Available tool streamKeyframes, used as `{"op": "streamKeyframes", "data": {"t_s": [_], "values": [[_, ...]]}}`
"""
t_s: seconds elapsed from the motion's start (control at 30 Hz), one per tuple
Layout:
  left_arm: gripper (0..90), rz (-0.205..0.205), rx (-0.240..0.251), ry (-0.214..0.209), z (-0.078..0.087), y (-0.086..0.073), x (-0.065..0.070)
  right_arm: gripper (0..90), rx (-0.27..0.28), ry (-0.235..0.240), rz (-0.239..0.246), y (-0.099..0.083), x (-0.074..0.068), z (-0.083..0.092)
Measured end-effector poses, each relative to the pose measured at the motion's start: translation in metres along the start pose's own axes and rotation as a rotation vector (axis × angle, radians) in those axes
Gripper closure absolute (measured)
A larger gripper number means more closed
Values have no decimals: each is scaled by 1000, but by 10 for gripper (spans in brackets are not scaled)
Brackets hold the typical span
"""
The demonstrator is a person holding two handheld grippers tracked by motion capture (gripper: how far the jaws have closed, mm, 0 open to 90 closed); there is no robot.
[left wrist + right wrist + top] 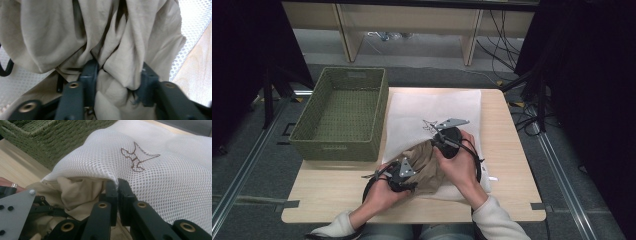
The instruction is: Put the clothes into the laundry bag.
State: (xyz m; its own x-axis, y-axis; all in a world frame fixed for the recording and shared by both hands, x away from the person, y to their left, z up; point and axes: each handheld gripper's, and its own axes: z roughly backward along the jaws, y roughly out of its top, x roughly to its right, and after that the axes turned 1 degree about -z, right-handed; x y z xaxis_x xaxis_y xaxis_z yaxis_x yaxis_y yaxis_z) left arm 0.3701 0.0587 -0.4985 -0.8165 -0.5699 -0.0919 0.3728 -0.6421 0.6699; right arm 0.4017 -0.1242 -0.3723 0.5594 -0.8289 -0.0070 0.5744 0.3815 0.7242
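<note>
A white mesh bag [432, 107] with a small dark emblem lies flat on the table. Crumpled beige cloth [424, 165] bulges from its near opening. My right gripper [439, 142] is shut on the bag's upper edge at the opening; in the right gripper view, the jaws [117, 187] pinch the mesh rim [162, 170] just above the beige cloth [75, 192]. At the near left of the cloth, my left gripper [412, 181] has a thick fold of the beige cloth [120, 37] pressed between its pads [118, 82], with mesh [192, 17] behind.
A green woven basket [332, 145] stands to the left of the bag, partly over the table's left edge; it looks empty. The light wooden table [512, 150] has bare strips at right and front. Cables and shelving lie on the floor beyond.
</note>
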Motion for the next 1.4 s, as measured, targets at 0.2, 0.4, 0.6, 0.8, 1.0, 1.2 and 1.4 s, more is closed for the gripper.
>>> {"op": "streamKeyframes", "data": {"t_s": [0.2,0.4,0.6,0.8,1.0,1.2,1.4], "values": [[778,9,5,-12,0,3,-1,885,-4,2,-11,0,-1,0],[842,40,65,-4,8,12,-7,885,10,8,-6,0,-3,0],[847,88,165,-2,15,30,-10,885,19,13,7,2,-9,6],[808,87,136,-8,-1,33,-12,885,11,15,-6,2,-8,5],[579,66,128,-22,-4,24,-9,885,8,13,-4,1,-1,2],[426,56,195,-21,24,21,-7,885,4,4,-11,1,0,2],[423,55,260,29,55,21,-10,885,2,3,-28,1,0,2]]}}
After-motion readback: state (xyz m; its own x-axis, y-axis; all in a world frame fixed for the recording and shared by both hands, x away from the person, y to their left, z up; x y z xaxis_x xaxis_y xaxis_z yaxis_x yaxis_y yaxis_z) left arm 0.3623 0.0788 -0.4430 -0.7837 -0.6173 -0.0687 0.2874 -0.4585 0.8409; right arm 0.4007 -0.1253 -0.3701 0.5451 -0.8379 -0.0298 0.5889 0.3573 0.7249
